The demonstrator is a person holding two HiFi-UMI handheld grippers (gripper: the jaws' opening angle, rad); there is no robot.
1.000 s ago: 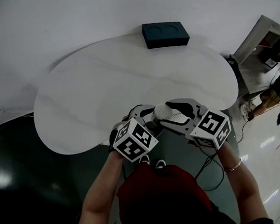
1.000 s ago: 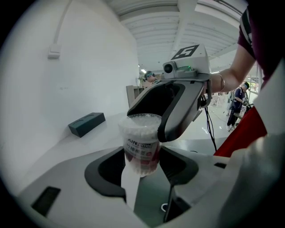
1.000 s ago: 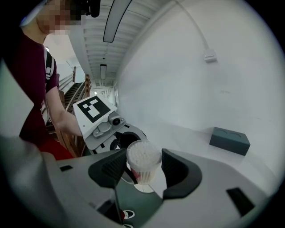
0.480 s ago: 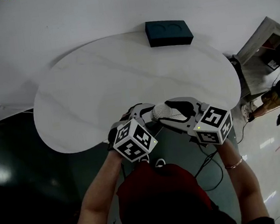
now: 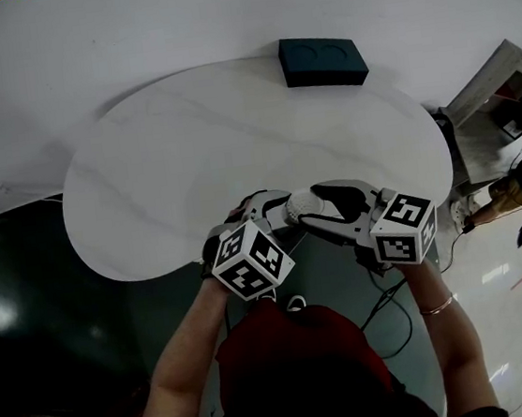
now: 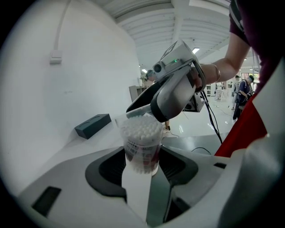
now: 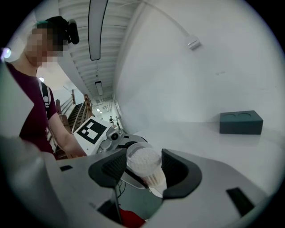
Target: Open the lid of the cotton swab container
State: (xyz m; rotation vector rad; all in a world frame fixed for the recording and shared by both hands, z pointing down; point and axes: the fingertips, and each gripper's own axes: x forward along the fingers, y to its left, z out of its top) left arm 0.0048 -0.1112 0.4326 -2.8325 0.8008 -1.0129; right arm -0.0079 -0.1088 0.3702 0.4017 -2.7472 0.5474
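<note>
Clamping container (image 6: 141,144) in left gripper (image 6: 141,161), pinching its clear, barely discernible lid (image 7: 143,159) with right gripper (image 7: 144,171); mostly hidden overhead.

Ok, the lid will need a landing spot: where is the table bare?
The table is bare from the dark box at its far edge to the near edge. Crowded only where left gripper and right gripper hold the cotton swab container.

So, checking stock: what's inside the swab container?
White-tipped cotton swabs, packed tight, show through the container. Its label and the left gripper's pads hide their lower ends; the right gripper covers the top.
</note>
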